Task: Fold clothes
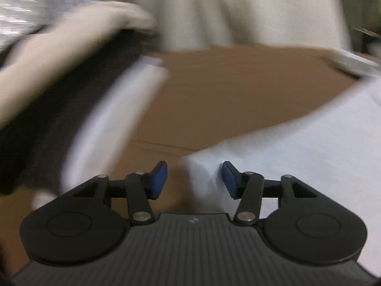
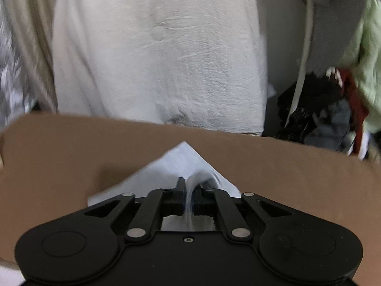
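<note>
Two claws are at work on one pale blue cloth (image 1: 297, 152), and what matters most is where that cloth sits from each of them. Start on the left: the left claw (image 1: 194, 180) is wide open and holds nothing. Its blue pads (image 1: 159, 178) stand well apart, with the brown counter (image 1: 238, 90) showing between them. The cloth lies flat on the counter, ahead and off to the right side of this claw. One corner of the cloth comes in low, just beside the right pad, but I cannot tell if they touch. Farther left in this view there is a blurry dark and cream thing (image 1: 71, 66); it is too smeared to name. Now go right: the right claw (image 2: 189, 190) is pinched tight on a thin raised fold of the same cloth. Past it, a pointed corner of the cloth rests on the counter, aiming away toward a big white cloth (image 2: 154, 47) that hangs behind. A heap of mixed clothes (image 2: 333, 109) sits far right. So I think the right claw has its hold, and the left claw needs to slide to its right to pinch the near corner.
</note>
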The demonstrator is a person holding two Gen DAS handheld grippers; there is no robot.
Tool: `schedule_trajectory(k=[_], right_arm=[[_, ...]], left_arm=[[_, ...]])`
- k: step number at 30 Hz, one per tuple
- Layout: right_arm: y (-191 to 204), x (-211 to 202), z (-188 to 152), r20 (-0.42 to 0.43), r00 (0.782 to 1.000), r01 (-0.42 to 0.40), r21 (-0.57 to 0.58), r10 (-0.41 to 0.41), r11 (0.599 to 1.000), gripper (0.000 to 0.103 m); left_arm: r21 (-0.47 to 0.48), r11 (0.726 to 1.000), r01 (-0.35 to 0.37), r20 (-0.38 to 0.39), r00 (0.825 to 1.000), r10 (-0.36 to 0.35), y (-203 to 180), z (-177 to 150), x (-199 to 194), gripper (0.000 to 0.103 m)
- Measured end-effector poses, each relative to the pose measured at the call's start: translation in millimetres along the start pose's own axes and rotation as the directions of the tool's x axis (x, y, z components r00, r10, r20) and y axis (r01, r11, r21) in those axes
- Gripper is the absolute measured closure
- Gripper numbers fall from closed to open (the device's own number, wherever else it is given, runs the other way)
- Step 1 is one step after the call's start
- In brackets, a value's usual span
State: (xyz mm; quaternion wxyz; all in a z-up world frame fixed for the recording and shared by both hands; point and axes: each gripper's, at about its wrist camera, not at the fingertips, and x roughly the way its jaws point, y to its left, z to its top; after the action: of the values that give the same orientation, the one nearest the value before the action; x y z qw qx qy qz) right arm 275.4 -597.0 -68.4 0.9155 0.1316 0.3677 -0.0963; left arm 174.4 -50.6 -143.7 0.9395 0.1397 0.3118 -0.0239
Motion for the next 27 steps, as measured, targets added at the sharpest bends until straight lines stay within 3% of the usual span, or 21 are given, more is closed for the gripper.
schedule_trajectory(k=[1,3,7,11,15,19,23,26,27], right_arm=[[-5.0,4.9,2.2,0.0,1.0,-0.026,0.066,0.026,0.998,0.071],[-19.4,12.7,3.6,0.011,0.994,-0.107,0.226,0.107,0.968,0.059],[-38.4,10.5,-6.2,0.1,0.964,-0.263,0.437,0.245,0.86,0.059],[-32.0,-33.8,-39.5,0.167,0.943,-0.331,0.38,0.289,0.864,0.059],[-33.6,-104.7,-105.0,0.183,0.941,-0.329,0.306,0.284,0.893,0.056],[-59.5,-173.3,-183.2,0.216,0.945,-0.314,0.376,0.246,0.872,0.052],[-91.4,-218.0,-228.8,0.155,0.982,-0.169,0.499,0.105,0.85,0.05],[-109.2,-246.2,-240.8,0.087,0.996,-0.043,0.537,-0.004,0.843,0.049],[-116.6,-252.9,-246.3,0.1,0.995,-0.057,0.568,0.0,0.821,0.045]], left_arm=[[-0.007,1.0,-0.014,-0.007,1.0,0.014,4.0,-3.4,5.9,0.053],[-0.058,0.998,0.031,-0.058,0.998,-0.034,14.2,-8.6,17.2,0.055],[-0.19,0.975,0.113,-0.087,0.987,-0.132,26.0,-9.6,19.9,0.054],[-0.082,0.993,0.086,-0.062,0.994,-0.091,10.7,-9.5,6.9,0.052],[0.013,0.998,0.061,-0.029,0.998,-0.061,-5.0,-9.2,-9.5,0.049],[0.047,0.997,0.057,0.009,0.998,-0.057,-14.8,-8.6,-40.4,0.046],[0.026,0.984,0.175,0.026,0.984,-0.176,-25.9,-3.7,-78.5,0.043],[0.059,0.954,0.294,0.026,0.955,-0.296,-47.2,-6.2,-106.8,0.039],[0.078,0.941,0.331,0.019,0.943,-0.333,-55.6,-10.2,-115.4,0.038]])
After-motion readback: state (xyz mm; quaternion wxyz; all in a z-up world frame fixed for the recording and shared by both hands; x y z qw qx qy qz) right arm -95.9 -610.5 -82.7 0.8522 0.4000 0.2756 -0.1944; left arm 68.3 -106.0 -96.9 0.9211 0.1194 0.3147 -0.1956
